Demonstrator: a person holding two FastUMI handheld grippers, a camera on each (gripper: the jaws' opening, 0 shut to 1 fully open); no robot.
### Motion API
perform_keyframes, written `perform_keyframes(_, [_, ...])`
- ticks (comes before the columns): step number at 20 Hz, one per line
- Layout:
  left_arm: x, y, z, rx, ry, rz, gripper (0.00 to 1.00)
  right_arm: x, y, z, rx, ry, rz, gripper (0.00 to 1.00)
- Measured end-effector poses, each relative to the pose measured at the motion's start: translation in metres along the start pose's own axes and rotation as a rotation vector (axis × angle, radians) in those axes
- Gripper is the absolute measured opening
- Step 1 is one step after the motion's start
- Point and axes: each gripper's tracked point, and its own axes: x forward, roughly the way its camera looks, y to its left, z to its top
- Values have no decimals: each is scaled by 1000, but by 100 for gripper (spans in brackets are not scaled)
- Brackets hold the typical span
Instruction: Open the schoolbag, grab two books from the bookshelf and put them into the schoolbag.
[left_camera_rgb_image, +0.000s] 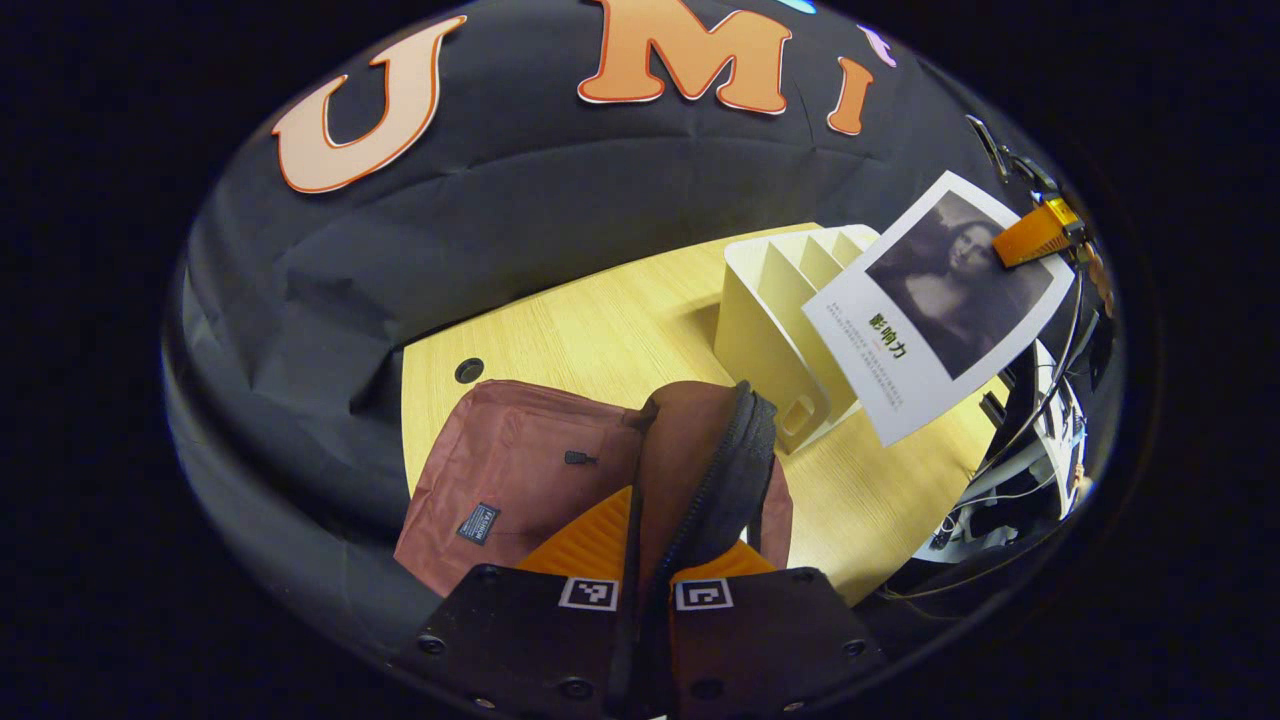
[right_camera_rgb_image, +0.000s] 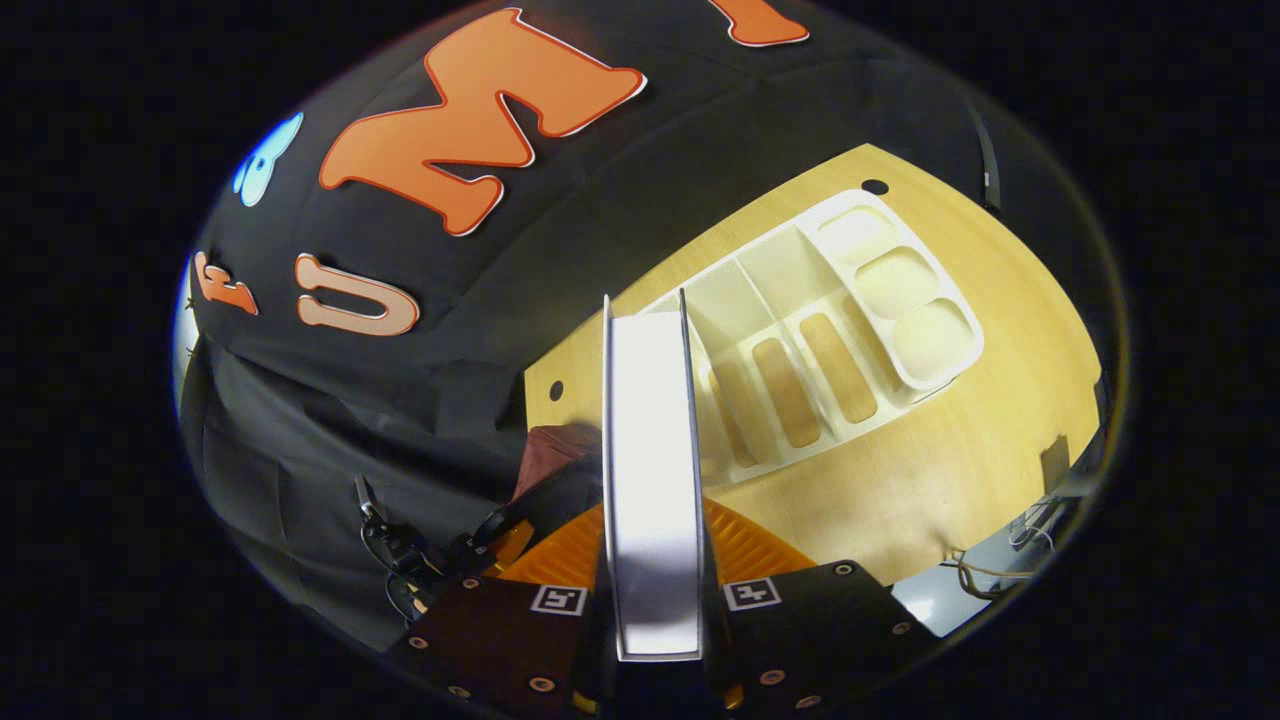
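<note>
A reddish-brown schoolbag lies on the wooden table. My left gripper is shut on the bag's dark zipped edge and holds that flap up. A cream bookshelf rack stands behind the bag, its slots bare. In the air beside the rack hangs a white book with a dark portrait, gripped at its top corner by the right gripper. In the right gripper view that book shows edge-on, with my right gripper shut on it, above the rack and near the bag.
The black cloth wall runs close behind the table. A round cable hole sits at the table's far left corner. Cables and equipment hang off the table's right edge. Bare tabletop lies in front of the rack.
</note>
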Motion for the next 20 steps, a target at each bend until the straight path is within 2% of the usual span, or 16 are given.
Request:
perform_keyframes(10, [-7,12,20,-26,-20,1,7,71,50,-62,69,72,169,35])
perform_keyframes(14, [-10,17,25,-18,-27,0,7,108,52,-93,100,116,180,35])
perform_keyframes(17, [-11,19,32,-28,-36,-5,7,126,53,-102,101,94,185,35])
perform_keyframes(18, [-11,19,33,-26,-39,-5,2,129,55,-104,102,89,187,35])
perform_keyframes(19, [-10,17,33,-18,-35,-11,2,135,57,-106,107,81,188,35])
perform_keyframes(20, [-10,16,34,-13,-36,-16,7,140,58,-109,112,77,189,35])
